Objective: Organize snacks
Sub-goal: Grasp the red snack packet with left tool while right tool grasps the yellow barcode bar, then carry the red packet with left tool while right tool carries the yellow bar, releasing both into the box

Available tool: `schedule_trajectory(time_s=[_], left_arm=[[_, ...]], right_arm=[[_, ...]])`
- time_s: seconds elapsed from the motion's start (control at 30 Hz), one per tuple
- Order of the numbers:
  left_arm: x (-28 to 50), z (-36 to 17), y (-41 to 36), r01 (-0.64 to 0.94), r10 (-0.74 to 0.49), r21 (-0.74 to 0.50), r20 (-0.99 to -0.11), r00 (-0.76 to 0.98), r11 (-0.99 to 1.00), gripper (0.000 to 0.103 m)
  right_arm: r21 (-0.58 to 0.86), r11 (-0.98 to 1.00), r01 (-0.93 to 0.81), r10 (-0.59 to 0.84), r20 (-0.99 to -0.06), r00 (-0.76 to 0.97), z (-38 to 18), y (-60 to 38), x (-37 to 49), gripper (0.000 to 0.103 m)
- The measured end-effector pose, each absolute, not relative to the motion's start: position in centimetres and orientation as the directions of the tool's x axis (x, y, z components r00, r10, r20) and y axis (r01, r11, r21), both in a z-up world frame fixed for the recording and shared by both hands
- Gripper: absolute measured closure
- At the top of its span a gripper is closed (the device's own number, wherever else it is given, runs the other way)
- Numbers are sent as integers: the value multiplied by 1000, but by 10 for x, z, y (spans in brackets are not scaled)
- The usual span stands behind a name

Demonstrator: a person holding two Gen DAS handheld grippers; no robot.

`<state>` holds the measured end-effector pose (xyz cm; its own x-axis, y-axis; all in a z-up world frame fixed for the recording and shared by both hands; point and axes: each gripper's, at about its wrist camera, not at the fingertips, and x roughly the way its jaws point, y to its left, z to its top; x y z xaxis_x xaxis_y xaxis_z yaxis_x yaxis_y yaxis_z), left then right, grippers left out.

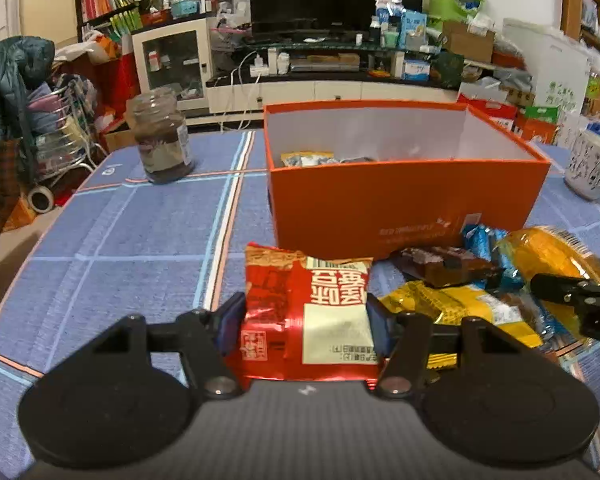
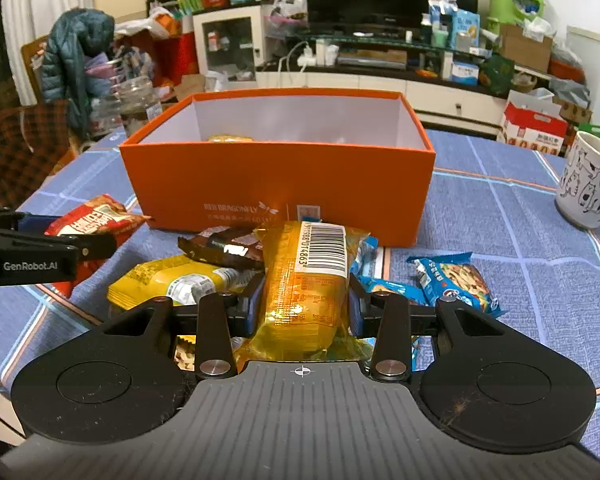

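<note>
My left gripper (image 1: 306, 312) is shut on a red snack packet (image 1: 308, 312), in front of the open orange box (image 1: 404, 200). The packet also shows in the right wrist view (image 2: 96, 218), with the left gripper beside it (image 2: 60, 244). My right gripper (image 2: 302, 304) is shut on a golden-yellow snack packet (image 2: 306, 280) with a barcode, just in front of the orange box (image 2: 280, 184). A few snacks lie inside the box (image 1: 308, 158). A brown packet (image 2: 224, 246), a yellow packet (image 2: 172, 280) and blue packets (image 2: 456, 280) lie on the table around it.
A blue checked tablecloth (image 1: 140, 232) covers the table. A glass jar (image 1: 162, 136) stands at the far left. A white patterned mug (image 2: 588, 184) stands at the right. The table's left edge is near, with chairs and clutter beyond.
</note>
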<state>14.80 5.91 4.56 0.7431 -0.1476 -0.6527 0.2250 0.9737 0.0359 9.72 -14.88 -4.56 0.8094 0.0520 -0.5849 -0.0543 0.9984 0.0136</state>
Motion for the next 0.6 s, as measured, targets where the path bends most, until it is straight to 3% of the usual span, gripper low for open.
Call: schedule_trajectory(time_s=[0.6], left_arm=[[148, 42, 50, 198, -103, 69, -664, 741, 978, 43]], right_arm=[[25, 999, -33, 42, -586, 809, -45, -154, 94, 78]])
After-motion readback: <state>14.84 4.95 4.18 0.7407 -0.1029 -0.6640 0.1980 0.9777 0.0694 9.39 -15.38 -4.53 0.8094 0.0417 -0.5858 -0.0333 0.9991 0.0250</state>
